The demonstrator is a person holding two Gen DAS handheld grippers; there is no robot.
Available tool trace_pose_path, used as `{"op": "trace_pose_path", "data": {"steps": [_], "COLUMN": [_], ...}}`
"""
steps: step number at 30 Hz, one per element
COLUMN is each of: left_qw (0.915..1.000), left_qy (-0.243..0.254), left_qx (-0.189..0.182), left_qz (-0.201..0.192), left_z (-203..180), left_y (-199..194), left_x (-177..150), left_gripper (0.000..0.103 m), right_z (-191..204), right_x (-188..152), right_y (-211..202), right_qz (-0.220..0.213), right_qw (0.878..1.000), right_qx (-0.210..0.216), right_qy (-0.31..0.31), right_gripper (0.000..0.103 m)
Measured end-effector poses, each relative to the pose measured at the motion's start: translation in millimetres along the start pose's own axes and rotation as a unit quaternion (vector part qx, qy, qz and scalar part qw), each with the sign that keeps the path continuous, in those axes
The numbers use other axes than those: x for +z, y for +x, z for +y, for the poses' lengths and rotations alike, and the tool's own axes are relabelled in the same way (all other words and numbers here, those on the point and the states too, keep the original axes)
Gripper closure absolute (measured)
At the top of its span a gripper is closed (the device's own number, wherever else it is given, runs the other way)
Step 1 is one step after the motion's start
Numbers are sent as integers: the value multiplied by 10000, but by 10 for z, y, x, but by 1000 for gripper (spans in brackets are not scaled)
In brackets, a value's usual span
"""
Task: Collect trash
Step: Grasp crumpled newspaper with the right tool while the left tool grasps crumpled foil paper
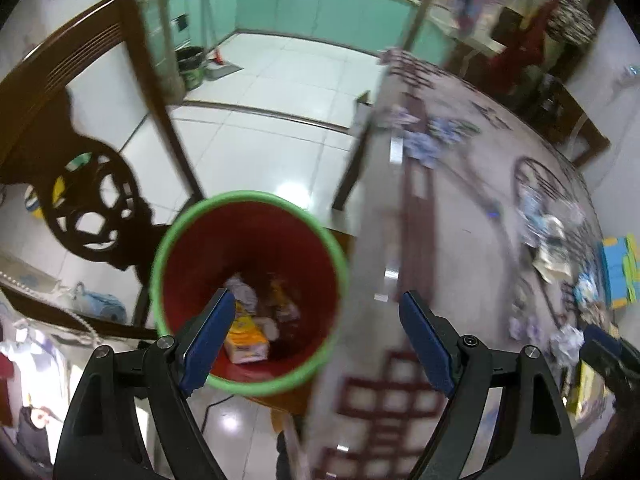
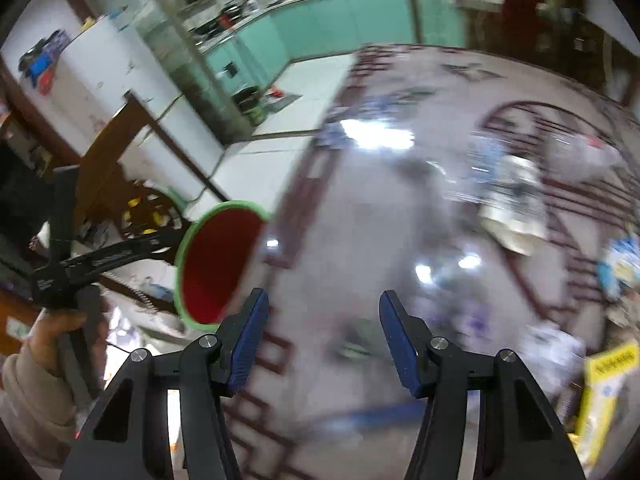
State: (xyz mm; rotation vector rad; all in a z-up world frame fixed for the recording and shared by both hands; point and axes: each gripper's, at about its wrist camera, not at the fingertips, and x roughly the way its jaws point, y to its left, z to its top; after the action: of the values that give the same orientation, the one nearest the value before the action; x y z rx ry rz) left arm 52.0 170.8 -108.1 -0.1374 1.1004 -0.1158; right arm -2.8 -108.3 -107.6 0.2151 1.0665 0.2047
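A red bin with a green rim (image 1: 188,224) stands beside the table's left edge and holds several pieces of trash, among them a yellow and white carton (image 1: 246,340). My left gripper (image 1: 316,320) is open and empty, above the bin's right rim and the table edge. In the right wrist view the bin (image 2: 218,256) lies to the left, and my right gripper (image 2: 324,316) is open and empty over the blurred patterned table (image 2: 360,220). Crumpled paper and wrappers (image 1: 554,256) lie scattered on the table's right side; they also show in the right wrist view (image 2: 512,208).
A dark carved wooden chair (image 1: 80,152) stands left of the bin. A yellow box (image 2: 604,388) lies at the table's right edge. The left hand-held gripper (image 2: 100,256) shows at the left of the right wrist view. Tiled floor (image 1: 272,92) and teal kitchen cabinets lie beyond.
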Motion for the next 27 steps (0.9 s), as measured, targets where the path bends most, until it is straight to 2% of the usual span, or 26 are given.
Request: {"op": "trace_pose_path", "data": {"steps": [4,9,11,14,17,18,20,23,27], "left_qw": [9991,9953,9934,9905,9868,9857,9835,9794,9772], "left_qy": [350,782,888,1030,1231,1274,1357,1446,1389], "left_qx": [-250,-566,-706,-870,-976,-1006,-1054,-1184,-1238], "left_qz": [28,112,186,272,399,455,563,766,1021], "left_z": [-582,-1303,-1609,-1988,-2321,-2422,-2575,-2779,-2962], "left_y": [-103,-125,-102,-75,-34,-11,37,148,378], "left_x": [-155,-304,-383,-493,-618,-659,-731,-844,-923], "left_gripper": [19,19,19,19,19,19,19,19,19], "right_z": [-707,-1830,-2227,-2583,-2760,-2799,-2858,-2845,-2825], "right_x": [-120,-218,-257,-304,-355,-374,-395,-401,-373], "right_y": [-329,-706,-691,-577,-387,-334,-320,-396,-560], "right_qz": [-89,-308,-78,165,432,439,328,113,-131], "right_qw": [9979,9854,9808,9813,9824,9835,9854,9876,9889], "right_qx": [-597,-1299,-1482,-1345,-1234,-1162,-893,-738,-602], "right_qy": [243,1058,1262,1367,1332,1313,1409,1383,1349], "right_gripper": [47,44,38,38,41,56,59,64,64]}}
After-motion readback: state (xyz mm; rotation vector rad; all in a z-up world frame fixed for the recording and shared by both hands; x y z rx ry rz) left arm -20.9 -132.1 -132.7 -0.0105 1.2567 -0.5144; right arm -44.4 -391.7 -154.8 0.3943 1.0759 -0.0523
